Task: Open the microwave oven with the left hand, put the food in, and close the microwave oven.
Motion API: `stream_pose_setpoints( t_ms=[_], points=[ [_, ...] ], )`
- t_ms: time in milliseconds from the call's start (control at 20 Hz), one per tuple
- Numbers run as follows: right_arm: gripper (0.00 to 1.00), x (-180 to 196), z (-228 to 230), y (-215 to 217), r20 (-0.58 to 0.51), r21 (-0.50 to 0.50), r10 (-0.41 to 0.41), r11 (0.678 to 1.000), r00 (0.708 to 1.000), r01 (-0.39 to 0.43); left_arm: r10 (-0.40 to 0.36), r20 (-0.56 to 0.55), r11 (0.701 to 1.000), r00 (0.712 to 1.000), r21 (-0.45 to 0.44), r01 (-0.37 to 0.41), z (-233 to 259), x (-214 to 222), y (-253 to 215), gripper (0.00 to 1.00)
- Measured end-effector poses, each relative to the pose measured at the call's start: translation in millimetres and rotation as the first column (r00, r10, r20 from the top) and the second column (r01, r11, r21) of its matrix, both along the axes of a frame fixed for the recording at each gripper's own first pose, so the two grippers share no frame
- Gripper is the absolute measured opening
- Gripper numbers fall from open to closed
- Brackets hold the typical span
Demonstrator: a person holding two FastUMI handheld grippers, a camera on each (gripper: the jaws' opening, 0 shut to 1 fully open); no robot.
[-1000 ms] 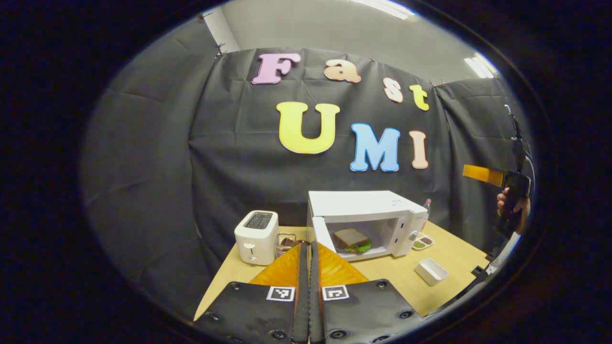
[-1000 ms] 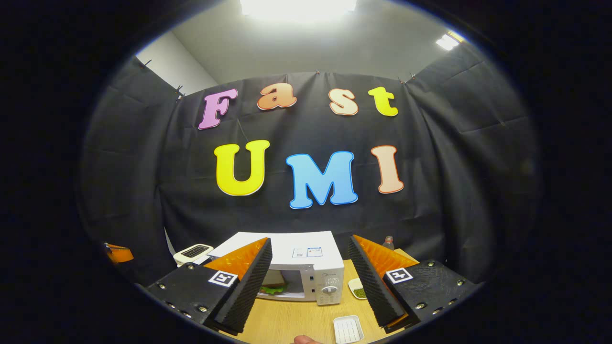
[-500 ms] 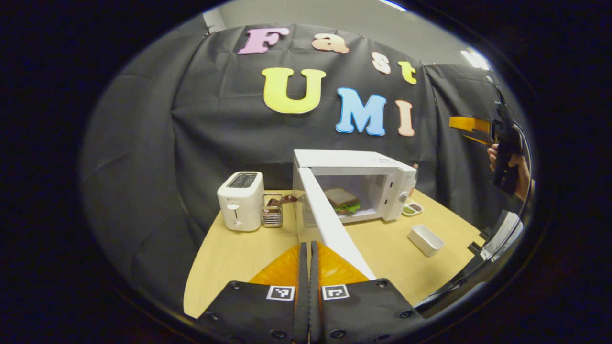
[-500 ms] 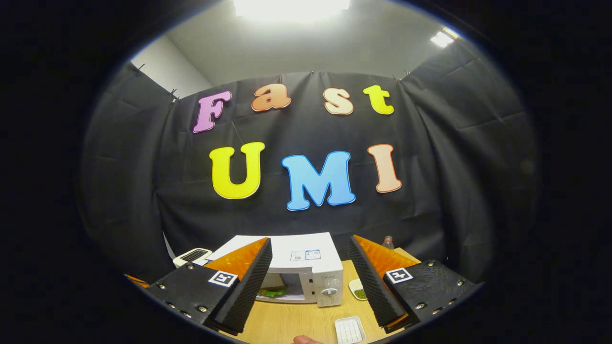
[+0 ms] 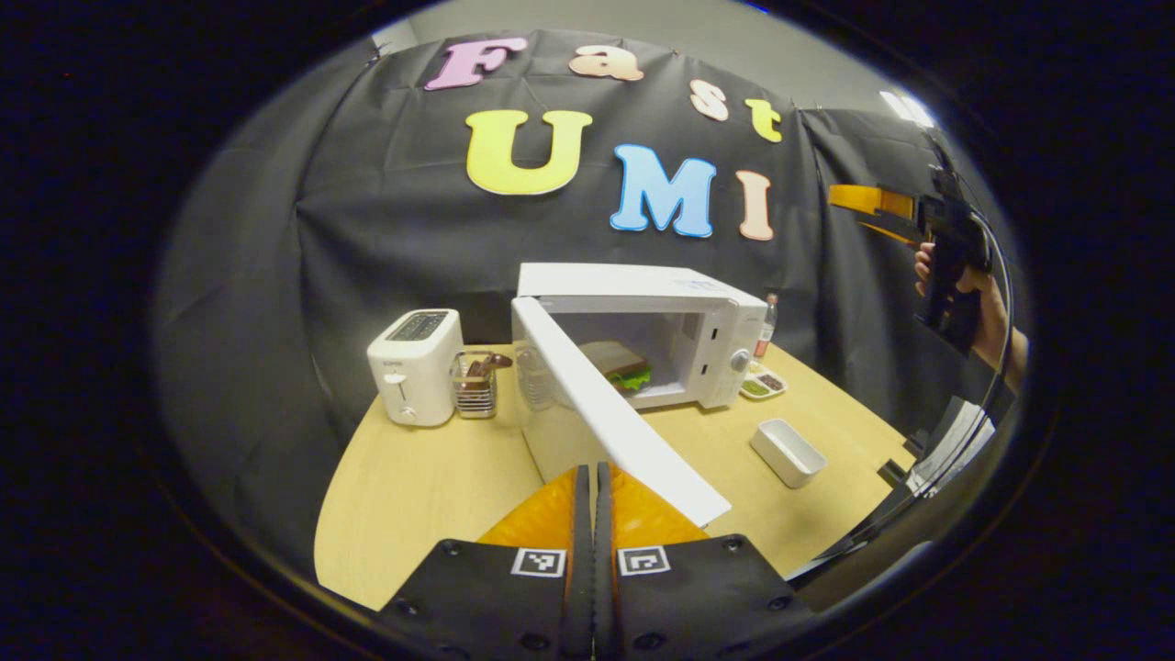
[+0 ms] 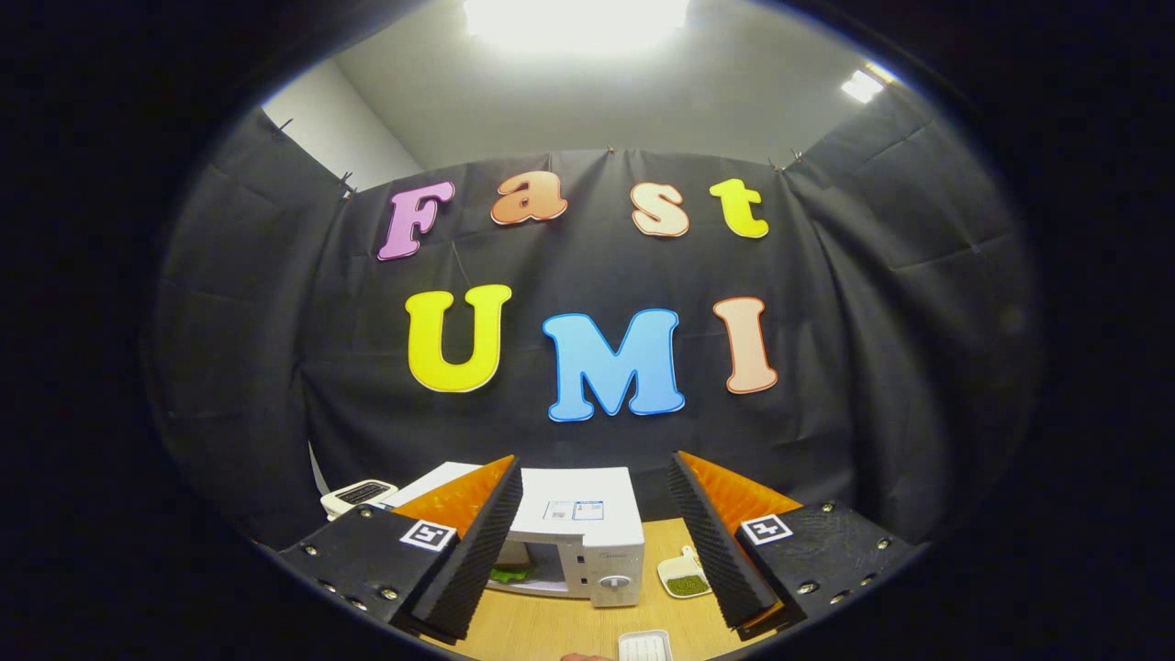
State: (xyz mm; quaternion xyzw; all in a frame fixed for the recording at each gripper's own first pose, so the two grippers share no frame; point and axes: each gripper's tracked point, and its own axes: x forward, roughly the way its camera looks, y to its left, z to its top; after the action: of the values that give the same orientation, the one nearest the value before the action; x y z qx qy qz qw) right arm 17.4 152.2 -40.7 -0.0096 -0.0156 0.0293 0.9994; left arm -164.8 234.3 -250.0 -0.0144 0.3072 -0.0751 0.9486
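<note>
The left tool (image 5: 592,477), pressed together, has dipped toward the open microwave door (image 5: 610,418); the sandwich (image 5: 622,365) sits inside the microwave (image 5: 679,308); the right tool (image 6: 595,528) hangs spread; closing remains.

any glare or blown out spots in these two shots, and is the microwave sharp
Right gripper view: the ceiling light is blown out to plain white, and a smaller lamp glares too; the microwave sits low, small but fairly sharp. Left gripper view: even light, no strong glare; the microwave and its open door are crisp, though fisheye bending curves the table edge.
</note>
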Motion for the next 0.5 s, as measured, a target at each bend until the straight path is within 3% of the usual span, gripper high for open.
stream_pose_setpoints(
  t_ms=[500],
  points=[
    [0.97, 7, -5, -39, -0.015, -0.016, 0.014, 1.0, 1.0, -0.014, -0.093, 0.008, 0.995, 0.996, -0.025, 0.093, -8, 54, -91, 0.07]
  ],
)
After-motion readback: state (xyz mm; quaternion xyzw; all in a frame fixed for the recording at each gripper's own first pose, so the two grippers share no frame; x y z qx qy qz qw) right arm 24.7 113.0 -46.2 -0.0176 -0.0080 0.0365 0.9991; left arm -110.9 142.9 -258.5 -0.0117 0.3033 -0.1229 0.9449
